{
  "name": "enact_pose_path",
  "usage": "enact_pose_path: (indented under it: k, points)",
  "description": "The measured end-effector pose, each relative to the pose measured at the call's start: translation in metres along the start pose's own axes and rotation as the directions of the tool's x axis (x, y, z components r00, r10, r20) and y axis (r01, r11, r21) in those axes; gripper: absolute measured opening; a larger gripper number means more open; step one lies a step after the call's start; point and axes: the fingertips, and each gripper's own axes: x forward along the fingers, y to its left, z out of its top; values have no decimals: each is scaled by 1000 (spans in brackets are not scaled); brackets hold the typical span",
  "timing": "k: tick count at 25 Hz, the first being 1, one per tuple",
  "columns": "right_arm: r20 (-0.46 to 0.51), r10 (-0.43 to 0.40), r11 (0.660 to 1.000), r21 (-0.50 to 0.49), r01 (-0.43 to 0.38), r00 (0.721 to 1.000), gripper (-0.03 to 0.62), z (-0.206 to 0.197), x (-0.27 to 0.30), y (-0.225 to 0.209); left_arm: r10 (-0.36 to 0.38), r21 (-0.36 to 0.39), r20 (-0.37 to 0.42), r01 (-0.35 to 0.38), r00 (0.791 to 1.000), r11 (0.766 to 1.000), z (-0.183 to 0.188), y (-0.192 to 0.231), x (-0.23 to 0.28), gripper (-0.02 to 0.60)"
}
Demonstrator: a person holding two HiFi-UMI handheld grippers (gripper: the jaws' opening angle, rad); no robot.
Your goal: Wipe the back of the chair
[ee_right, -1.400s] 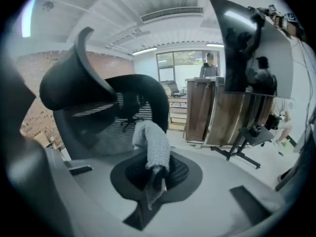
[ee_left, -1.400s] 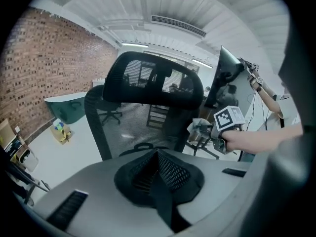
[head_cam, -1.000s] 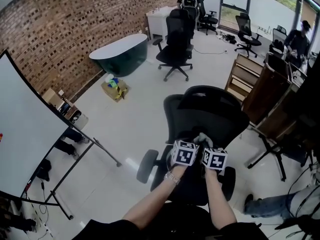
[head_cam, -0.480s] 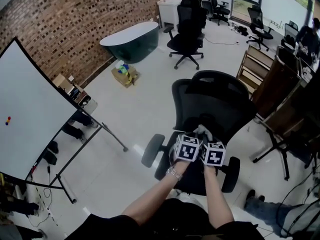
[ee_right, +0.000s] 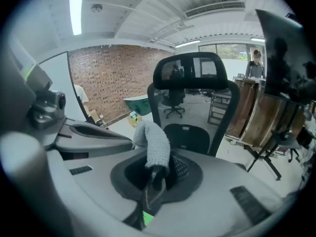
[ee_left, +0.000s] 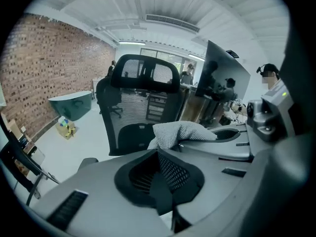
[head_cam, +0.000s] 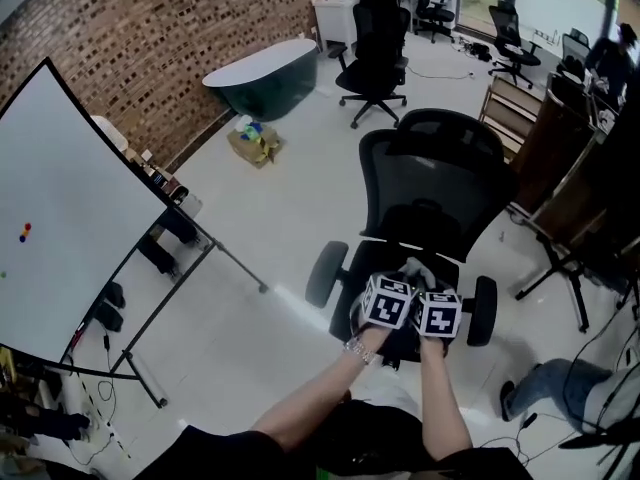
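Facing both grippers, the black mesh office chair (head_cam: 432, 173) stands just ahead, backrest upright. A grey cloth (ee_right: 153, 144) is pinched in the right gripper (ee_right: 157, 174) and sticks up from its jaws. Pressed alongside, the left gripper (ee_left: 160, 181) has its jaws together on nothing. Off left stands a whiteboard (head_cam: 60, 218).

You hold the left gripper (head_cam: 391, 301) and right gripper (head_cam: 438, 314) side by side, almost touching (their marker cubes face up at you). A grey cloth (head_cam: 414, 268) bunches just ahead of them, over the seat of the black chair (head_cam: 432, 183), whose mesh back rises beyond. A whiteboard (head_cam: 60, 223) stands at your left.
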Motion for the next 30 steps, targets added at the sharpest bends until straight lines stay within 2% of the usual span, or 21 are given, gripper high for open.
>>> enact_pose_path:
  k: [5, 8, 10, 15, 22, 30]
  points:
    - [20, -38, 998, 42, 37, 999, 23, -37, -46, 50, -50, 51, 9, 50, 999, 997, -35, -6, -62, 2]
    - [-7, -81, 995, 55, 81, 997, 25, -66, -64, 56, -84, 34, -9, 84, 996, 996, -59, -16, -82, 0]
    - [-16, -89, 994, 62, 90, 996, 25, -75, -72, 57, -94, 46, 1, 93, 996, 995, -60, -22, -91, 0]
    - [39, -50, 998, 48, 49, 998, 25, -49, -92, 69, -68, 66, 43, 65, 997, 996, -41, -21, -109, 2]
    - [53, -18, 999, 34, 16, 998, 25, -33, -101, 73, -19, 73, 63, 15, 998, 997, -28, -14, -116, 2]
    - [43, 42, 998, 37, -43, 998, 25, -32, -102, 69, 0, 64, 59, -4, 998, 998, -25, -27, -113, 2]
